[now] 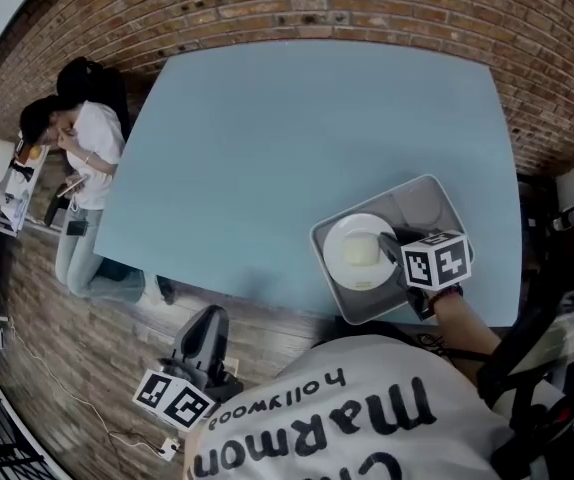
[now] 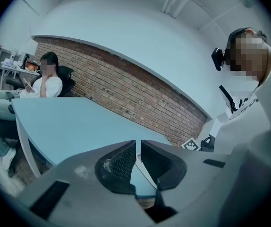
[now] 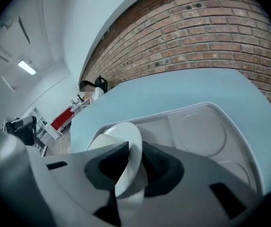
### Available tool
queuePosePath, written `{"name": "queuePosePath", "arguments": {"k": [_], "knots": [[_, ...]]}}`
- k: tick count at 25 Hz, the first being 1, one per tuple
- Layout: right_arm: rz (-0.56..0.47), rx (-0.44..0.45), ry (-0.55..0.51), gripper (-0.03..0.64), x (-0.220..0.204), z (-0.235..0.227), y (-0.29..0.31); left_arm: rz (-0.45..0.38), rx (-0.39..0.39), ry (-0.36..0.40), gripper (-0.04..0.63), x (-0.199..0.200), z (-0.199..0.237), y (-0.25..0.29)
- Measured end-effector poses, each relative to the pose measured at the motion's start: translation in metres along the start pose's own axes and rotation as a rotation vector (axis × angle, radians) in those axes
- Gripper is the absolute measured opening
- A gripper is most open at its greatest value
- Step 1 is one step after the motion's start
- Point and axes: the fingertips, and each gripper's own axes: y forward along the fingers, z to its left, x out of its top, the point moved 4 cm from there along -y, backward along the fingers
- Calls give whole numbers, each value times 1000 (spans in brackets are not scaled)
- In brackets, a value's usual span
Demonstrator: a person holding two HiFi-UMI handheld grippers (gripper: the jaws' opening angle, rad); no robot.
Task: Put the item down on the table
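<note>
A white plate (image 1: 342, 260) with a pale yellow piece (image 1: 363, 251) on it is over the big compartment of a grey tray (image 1: 437, 200) at the blue table's (image 1: 287, 138) near right. My right gripper (image 1: 391, 249) is shut on the plate's right rim. In the right gripper view the plate (image 3: 124, 143) stands tilted between the jaws of the right gripper (image 3: 133, 162), above the tray (image 3: 199, 131); whether it touches the tray is unclear. My left gripper (image 1: 207, 320) hangs off the table's near edge, shut and holding nothing, as the left gripper view shows (image 2: 138, 153).
A person (image 1: 85, 158) sits at the table's far left corner, beside a small desk (image 1: 7, 183). A brick wall (image 1: 387, 8) runs behind the table. The tray's other compartments (image 1: 422, 208) hold nothing. Bare blue tabletop (image 2: 69, 122) spreads left of the tray.
</note>
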Motion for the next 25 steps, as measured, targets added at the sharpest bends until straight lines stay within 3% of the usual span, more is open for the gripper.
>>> {"name": "queuePosePath", "arguments": {"k": [8,13,25], "knots": [[-3,-57,-124,83,-2,1,4,-26,10,12,37,0,-3,-3],[3,-67,-148,84,-1,3,4,-76,18,27,37,10,-4,-5],[44,-90,-186,86,-6,0,7,-80,34,18,37,4,-3,-11]]}}
